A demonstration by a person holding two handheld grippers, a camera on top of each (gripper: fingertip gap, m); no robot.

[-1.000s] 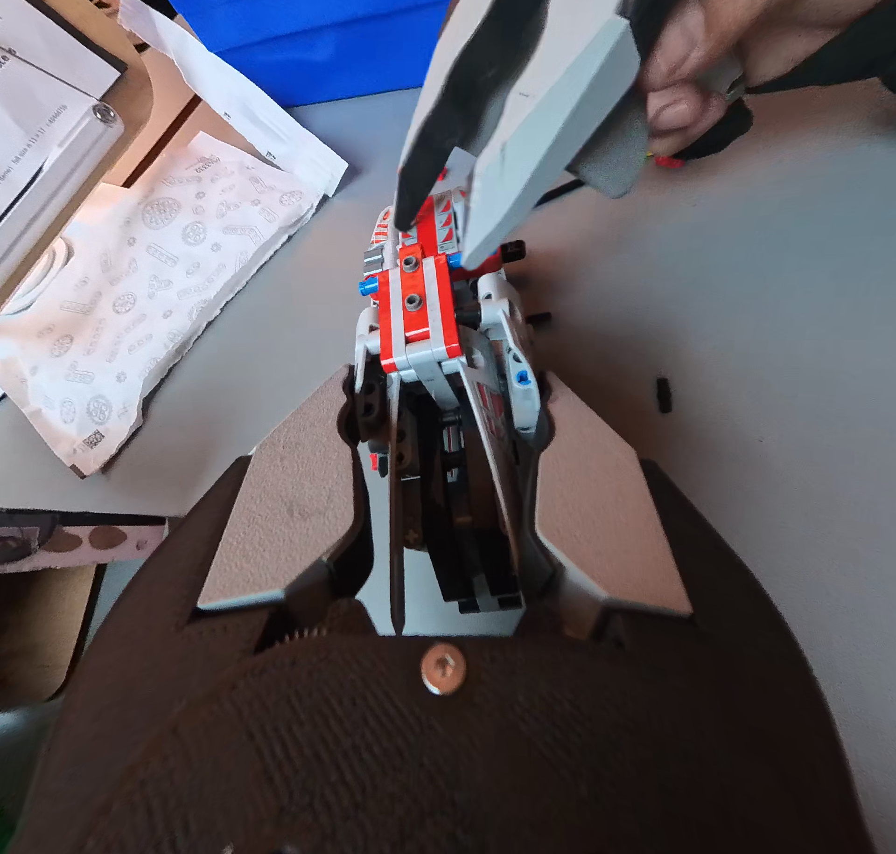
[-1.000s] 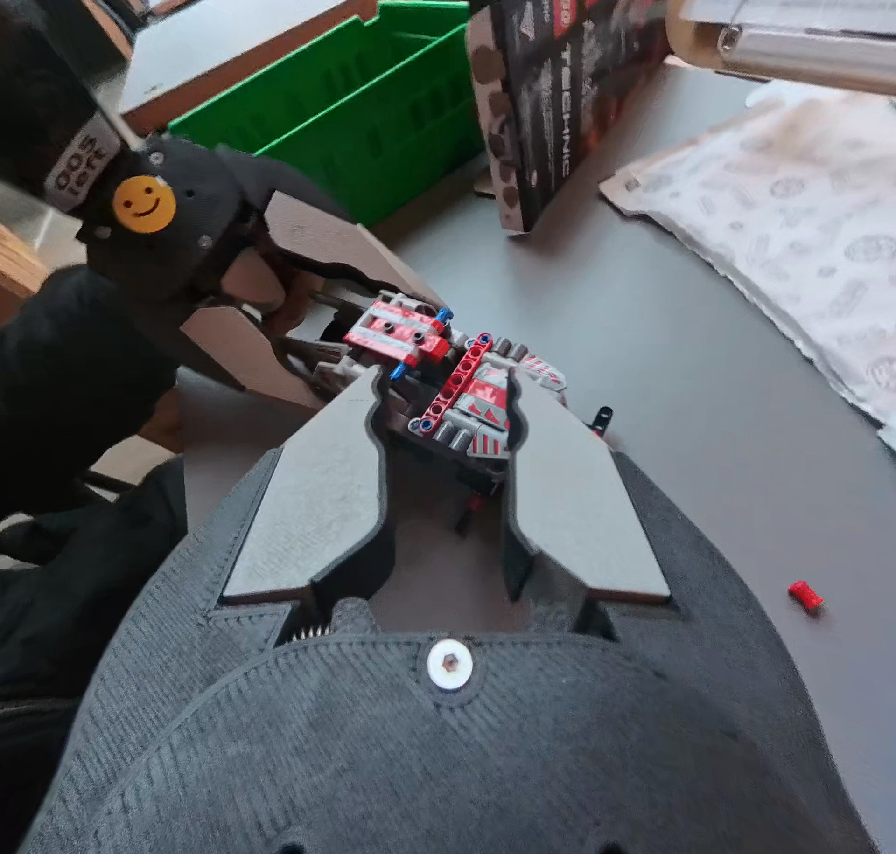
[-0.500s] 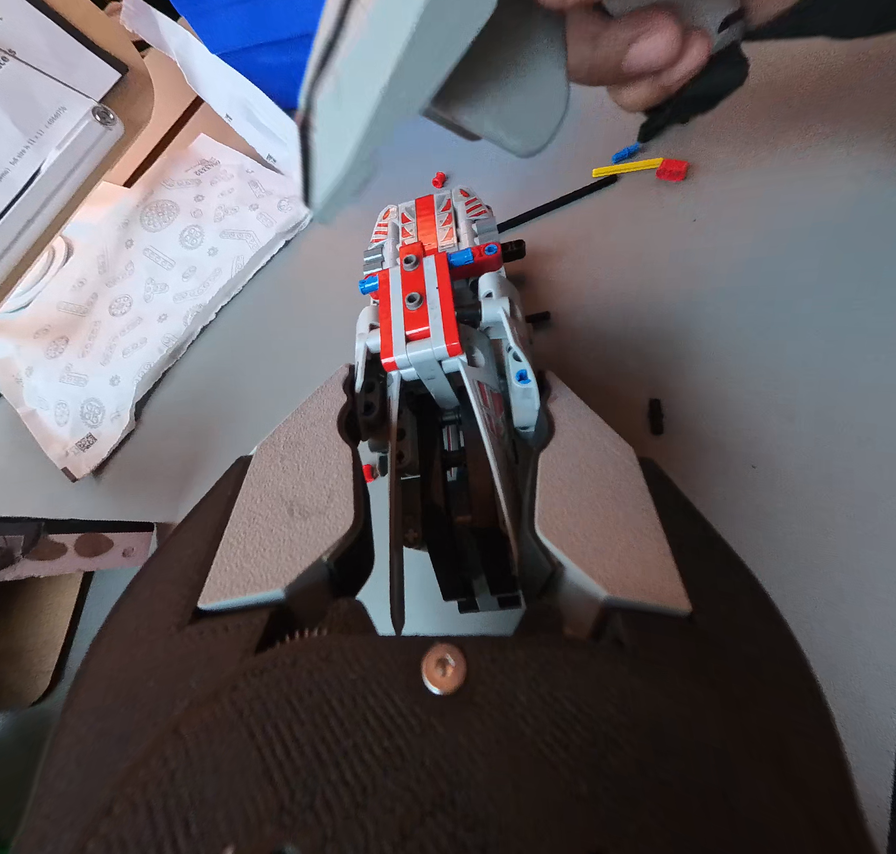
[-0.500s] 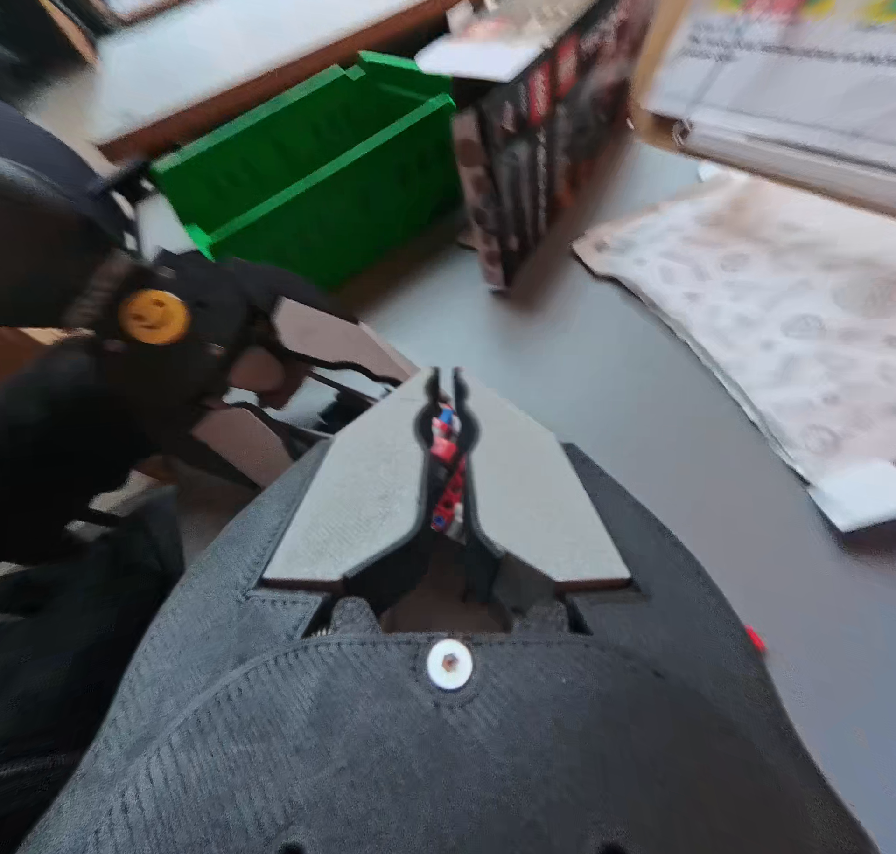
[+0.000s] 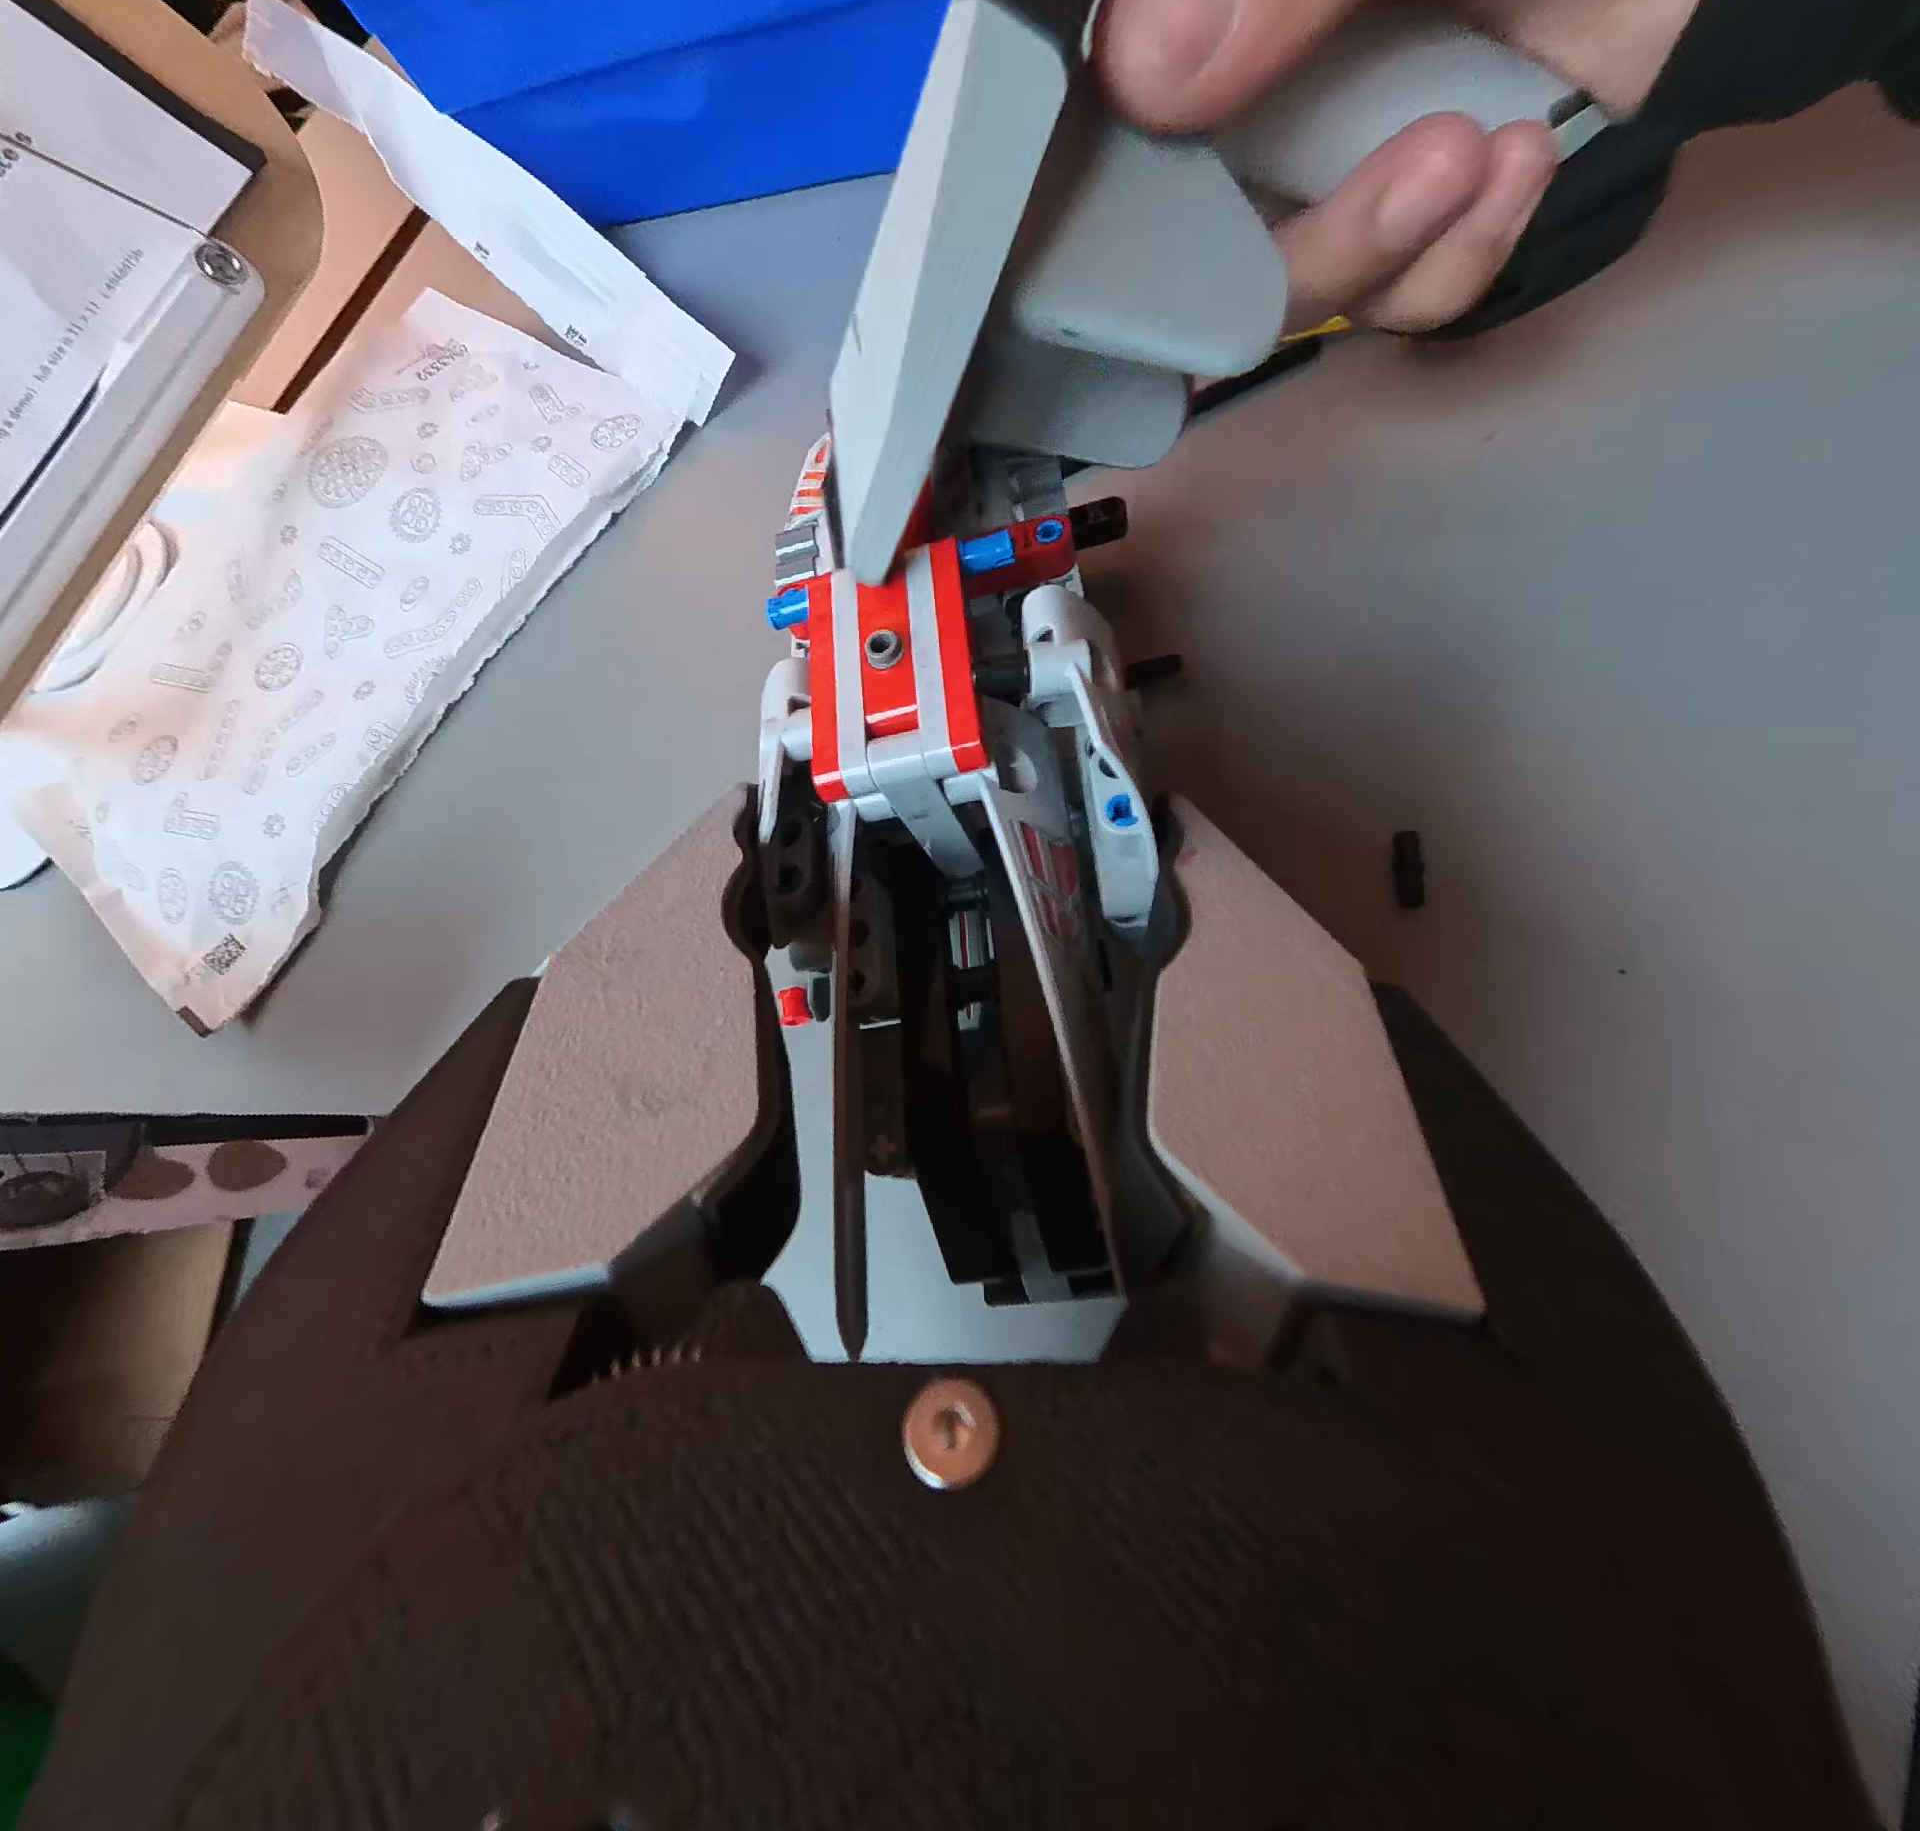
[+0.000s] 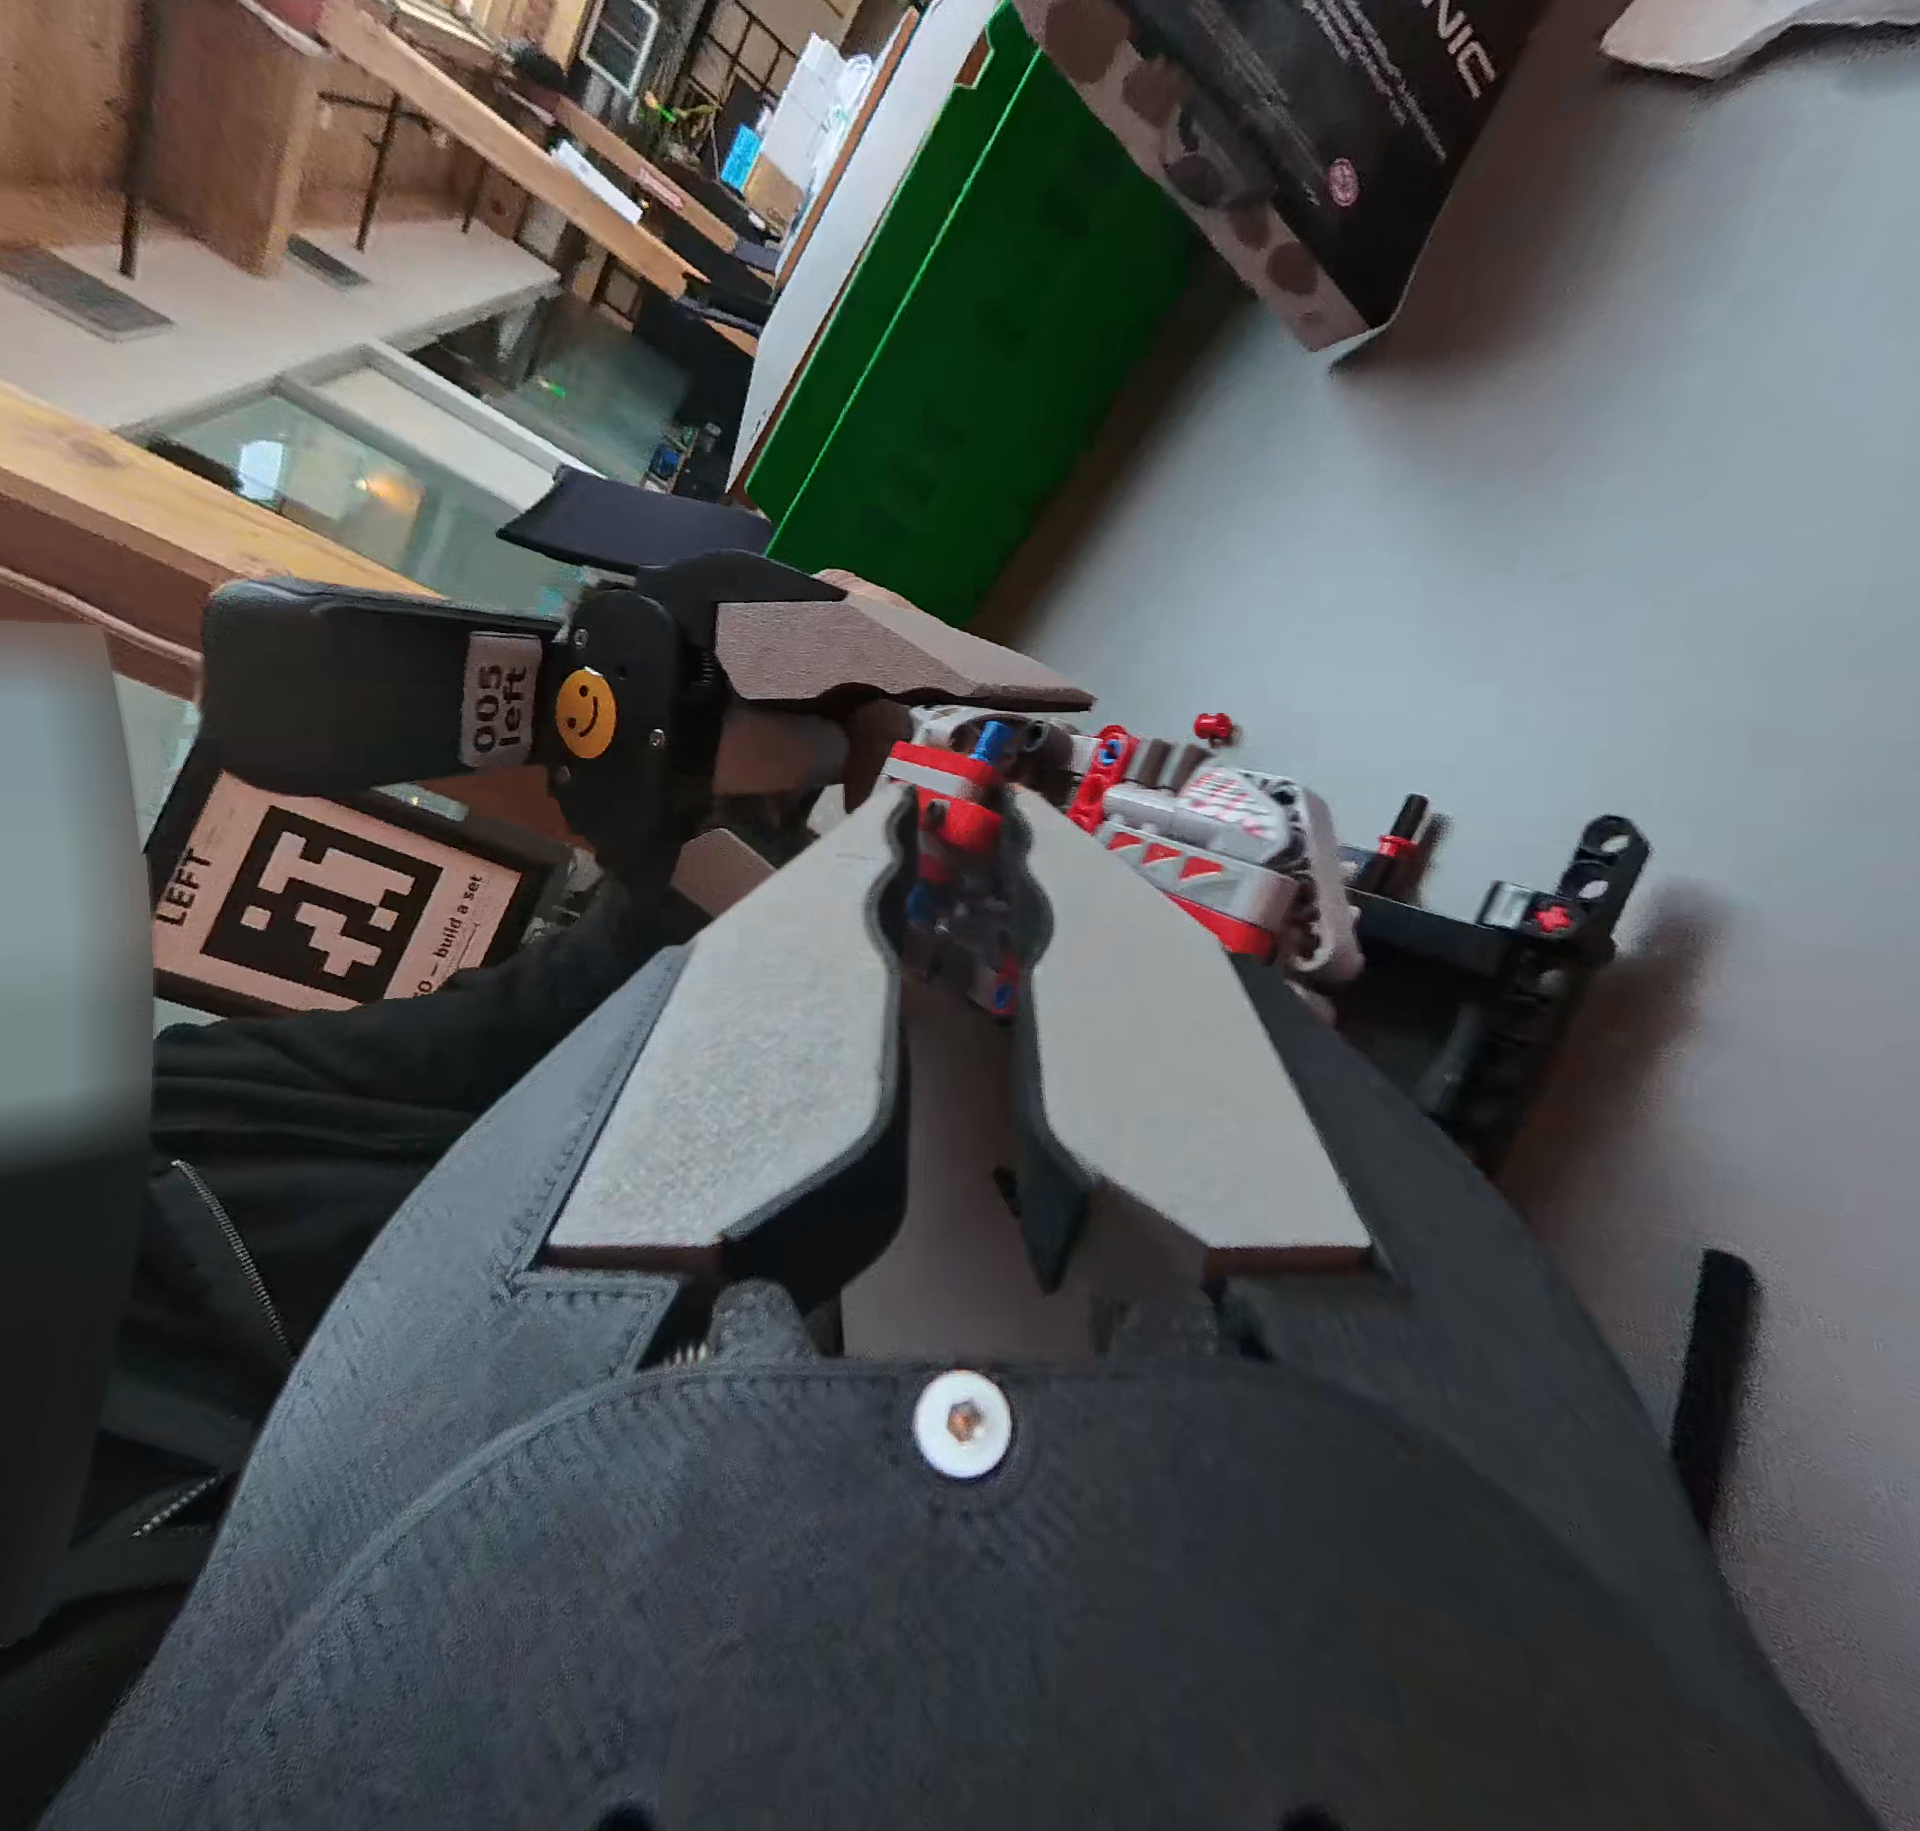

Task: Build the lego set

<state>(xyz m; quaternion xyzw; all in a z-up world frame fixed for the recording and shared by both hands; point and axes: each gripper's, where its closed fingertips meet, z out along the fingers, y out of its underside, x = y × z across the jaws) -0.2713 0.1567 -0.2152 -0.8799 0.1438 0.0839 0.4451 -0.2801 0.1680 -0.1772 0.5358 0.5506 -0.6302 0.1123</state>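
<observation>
On the grey table (image 5: 1558, 638), the left gripper (image 5: 951, 846) clamps the half-built lego model (image 5: 894, 680) while the right gripper (image 6: 961, 846), nearly closed with nothing visibly held, presses its red top; next likely needs firm seating.

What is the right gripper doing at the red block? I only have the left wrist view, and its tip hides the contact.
Observer: The right wrist view shows the right gripper with its fingers close together and a red part of the lego model between the tips. Whether they clamp it, I cannot tell.
Operator: Anything at the model's far end?
Observer: A black beam frame sits there, low on the table.
</observation>
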